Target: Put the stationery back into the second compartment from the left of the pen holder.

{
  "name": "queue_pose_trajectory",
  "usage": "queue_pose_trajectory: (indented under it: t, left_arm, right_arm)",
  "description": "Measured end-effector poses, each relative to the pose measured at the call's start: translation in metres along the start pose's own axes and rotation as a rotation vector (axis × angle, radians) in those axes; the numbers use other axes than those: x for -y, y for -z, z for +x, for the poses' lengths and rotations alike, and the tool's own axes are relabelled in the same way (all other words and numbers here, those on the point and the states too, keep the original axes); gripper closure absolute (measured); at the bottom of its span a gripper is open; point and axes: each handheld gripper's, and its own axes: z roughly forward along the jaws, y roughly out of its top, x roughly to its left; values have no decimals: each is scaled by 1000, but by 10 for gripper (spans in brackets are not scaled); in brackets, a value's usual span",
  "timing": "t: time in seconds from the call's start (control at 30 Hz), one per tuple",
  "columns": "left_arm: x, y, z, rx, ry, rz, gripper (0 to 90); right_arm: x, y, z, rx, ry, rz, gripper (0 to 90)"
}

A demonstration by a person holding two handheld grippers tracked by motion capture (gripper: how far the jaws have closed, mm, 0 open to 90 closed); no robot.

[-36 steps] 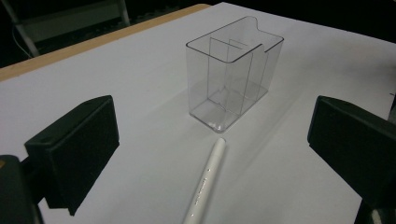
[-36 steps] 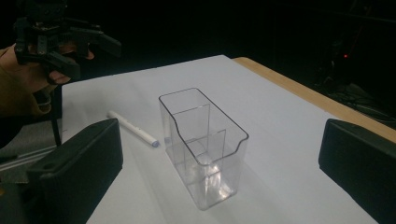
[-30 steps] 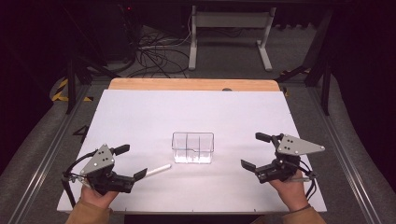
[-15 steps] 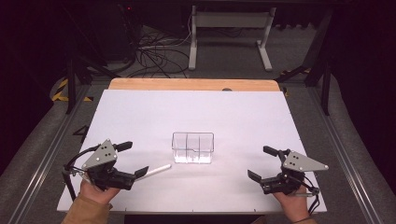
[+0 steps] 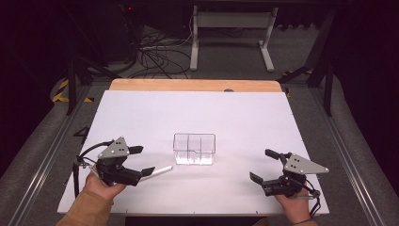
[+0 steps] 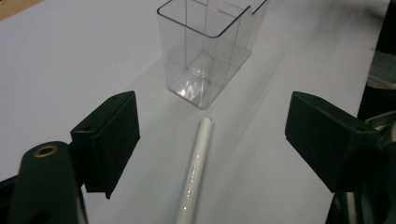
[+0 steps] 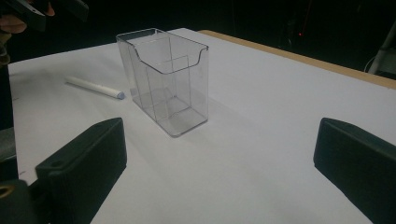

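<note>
Lying flat on the white worktop (image 5: pixel 141 113), lower centre-left of the high view: a slim white cylindrical pen (image 5: pixel 160 171), pointing toward the clear plastic compartmented box (image 5: pixel 194 149) standing upright at mid-frame, tip close to the box's lower left corner but apart from it. Held low at the lower left of that view, the left gripper (image 5: pixel 141 161), jaws spread wide, the pen's near end reaching in between them without touching either. In the left gripper view, same pen (image 6: pixel 194 175) running up the centre from the bottom edge, one black jaw well off to each side, box (image 6: pixel 210 46) beyond at upper centre. Faint grey lettering along the pen barrel, too small to read. At the lower right of the high view, the right gripper (image 5: pixel 264 165), jaws likewise spread and holding nothing, well apart from both box and pen. From the right gripper view, box (image 7: pixel 163 79) at upper centre-left with dividing walls visible inside, pen (image 7: pixel 95 87) on the worktop just left of it, the left gripper in the upper left corner. No brand or label visible on the box.
</note>
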Motion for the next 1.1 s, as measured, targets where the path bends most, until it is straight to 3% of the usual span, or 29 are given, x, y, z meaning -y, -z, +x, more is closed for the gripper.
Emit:
queue_pose_trajectory:
  t: [0.13,0.37,0.83,1.1]
  left_arm:
    - [-2,-9,1,-15,-23,46,207]
    - [-3,-22,4,1,-15,124,239]
    - [-2,-54,11,67,7,290,327]
    - [0,-65,15,90,-5,355,416]
  right_arm:
    - [1,0,-1,6,7,5,31]
    - [2,-1,-1,12,15,15,32]
    - [5,-1,-3,11,13,24,33]
    - [6,-2,-3,6,14,32,33]
